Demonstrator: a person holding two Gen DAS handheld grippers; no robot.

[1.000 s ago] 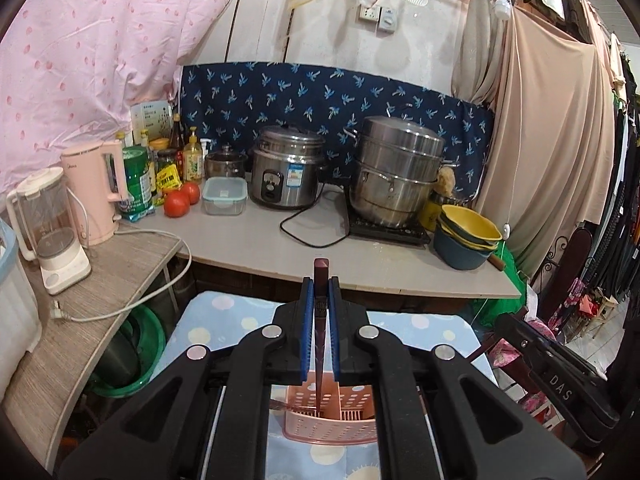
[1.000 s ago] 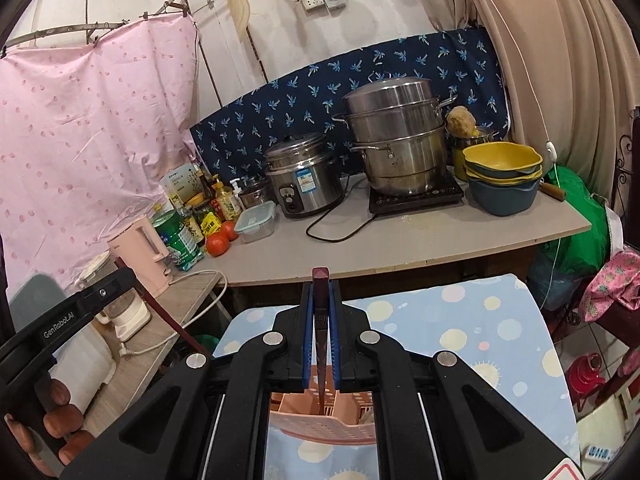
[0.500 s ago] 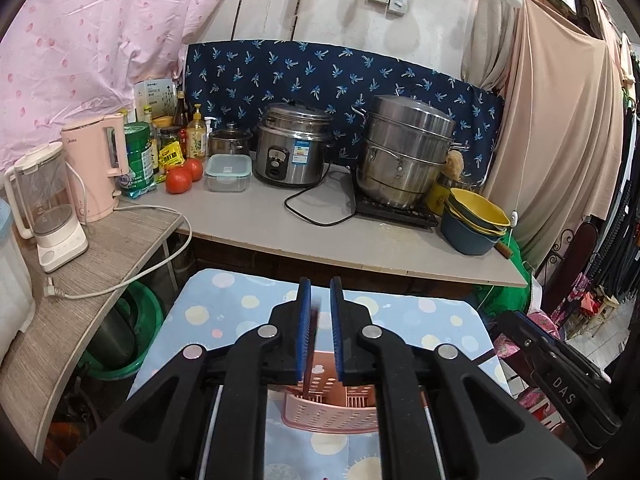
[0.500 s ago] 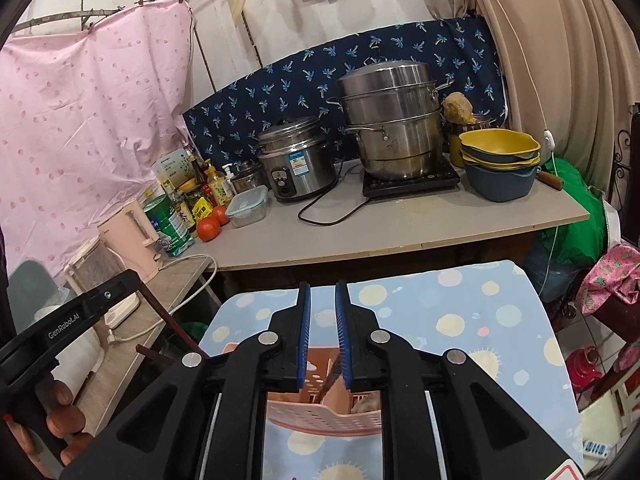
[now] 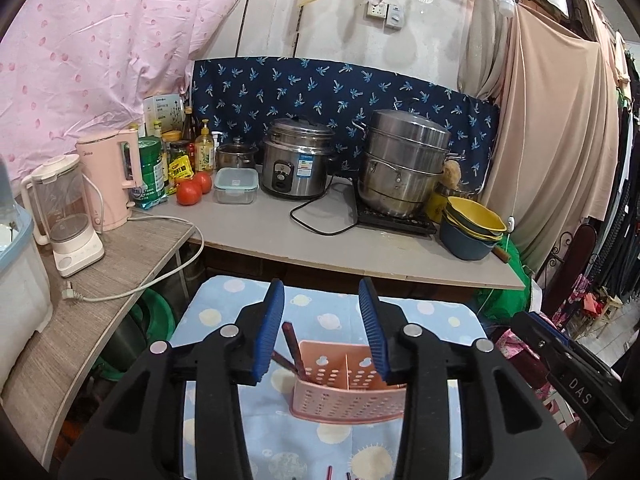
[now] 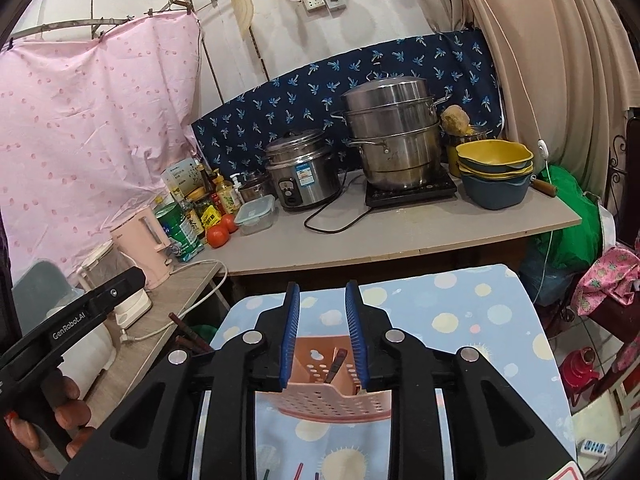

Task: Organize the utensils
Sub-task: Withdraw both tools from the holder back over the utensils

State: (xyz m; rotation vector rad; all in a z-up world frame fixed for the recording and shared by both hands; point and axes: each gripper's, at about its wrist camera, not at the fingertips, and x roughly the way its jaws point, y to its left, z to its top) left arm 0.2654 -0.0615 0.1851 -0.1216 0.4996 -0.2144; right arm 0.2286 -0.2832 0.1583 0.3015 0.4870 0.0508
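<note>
Both grippers hang over the pink caddy [image 5: 347,390], and both are empty. The left gripper [image 5: 322,330] has its blue pads spread wide, nothing between them. The right gripper [image 6: 322,334] is parted too, a narrower gap, also bare.

The caddy sits on the dotted blue cloth [image 5: 224,320] that covers the near surface, and it is a light, perforated plastic thing (my guess is it slides easily on fabric). Dark chopsticks [image 5: 291,346] lean out of the caddy's left compartment, tilted over its left rim. In the right wrist view, another dark stick [image 6: 335,366] stands slanted inside the caddy, directly below the right gripper.

Here is where trouble could start. Those leaning chopsticks poke up above the caddy's rim, close under the left gripper's inner pad. A careless sideways move would likely clip them and lever the whole caddy over, or flick the sticks out onto the cloth.

A few thin utensil tips [image 6: 298,472] peek in at the bottom edge, on the cloth in front of the caddy (too little shows to name them). Reaching back down for those, either gripper could drag the cloth, I think, and the caddy would ride along with it.
</note>
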